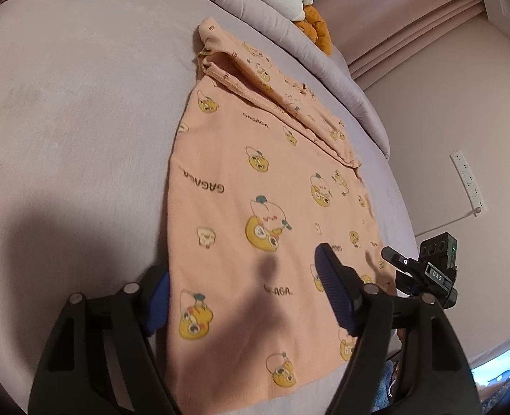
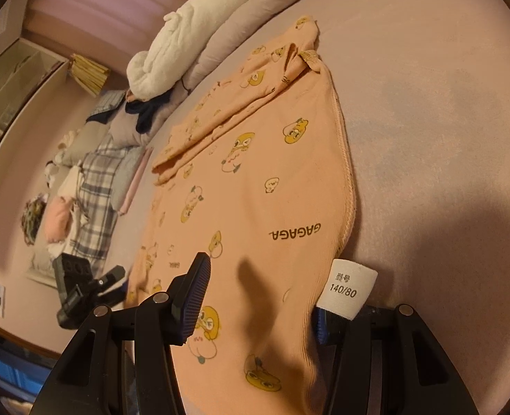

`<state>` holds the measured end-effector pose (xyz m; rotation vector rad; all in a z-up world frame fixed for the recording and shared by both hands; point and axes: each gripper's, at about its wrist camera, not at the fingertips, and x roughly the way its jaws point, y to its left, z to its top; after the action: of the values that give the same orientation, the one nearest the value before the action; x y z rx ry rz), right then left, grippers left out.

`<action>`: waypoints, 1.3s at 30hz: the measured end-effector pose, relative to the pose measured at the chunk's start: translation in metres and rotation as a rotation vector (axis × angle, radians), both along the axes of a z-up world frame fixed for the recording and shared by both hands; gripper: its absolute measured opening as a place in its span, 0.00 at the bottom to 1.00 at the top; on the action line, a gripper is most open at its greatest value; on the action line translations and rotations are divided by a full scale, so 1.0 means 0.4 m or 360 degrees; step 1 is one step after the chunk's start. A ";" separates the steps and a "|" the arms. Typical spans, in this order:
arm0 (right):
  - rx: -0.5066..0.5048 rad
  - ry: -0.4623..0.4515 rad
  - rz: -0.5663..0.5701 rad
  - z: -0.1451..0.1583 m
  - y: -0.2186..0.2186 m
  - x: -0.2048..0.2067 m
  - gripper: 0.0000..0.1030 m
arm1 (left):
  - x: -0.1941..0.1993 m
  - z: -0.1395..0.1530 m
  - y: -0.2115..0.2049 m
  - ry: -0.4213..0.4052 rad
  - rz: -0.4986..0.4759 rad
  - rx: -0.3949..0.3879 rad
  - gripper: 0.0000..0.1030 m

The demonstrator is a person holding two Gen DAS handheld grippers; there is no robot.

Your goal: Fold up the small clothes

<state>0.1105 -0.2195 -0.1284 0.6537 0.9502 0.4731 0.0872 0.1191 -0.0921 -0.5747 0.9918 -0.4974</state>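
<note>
Peach cotton top printed with yellow cartoon ducks (image 1: 255,180) lies flat on our lilac bedsheet (image 1: 75,110), long axis running away from us, its near hem between both open grippers, left (image 1: 241,290) and right (image 2: 258,297), neither clamped.

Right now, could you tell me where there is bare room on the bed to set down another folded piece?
The mauve bed sheet lies bare along the peach garment's stitched side seam. The opposite side is tight: only a narrow strip of sheet before the bed edge. The far end is crowded by the rolled quilt and white blanket.
</note>
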 end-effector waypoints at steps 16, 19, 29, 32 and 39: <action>0.0120 0.0049 0.0180 -0.008 0.020 -0.077 0.50 | -0.092 -0.018 0.027 0.0055 -0.0067 -0.0200 0.53; 0.0129 0.0054 0.0213 -0.009 0.027 -0.092 0.50 | -0.096 -0.015 0.025 0.0057 -0.0054 -0.0194 0.52; 0.0137 0.0037 0.0219 -0.010 0.037 -0.105 0.50 | -0.072 -0.026 0.024 0.0126 0.0049 -0.0174 0.32; 0.0117 0.0035 0.0209 -0.009 0.040 -0.113 0.43 | -0.078 -0.028 0.029 0.0145 0.0060 -0.0155 0.28; 0.0175 0.0090 0.0106 -0.050 0.026 -0.112 0.05 | -0.073 -0.045 0.041 0.0191 0.0102 -0.0209 0.07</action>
<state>0.0657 -0.2091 -0.1486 0.7396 1.0072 0.5718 0.0582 0.1356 -0.1103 -0.7586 1.0566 -0.4777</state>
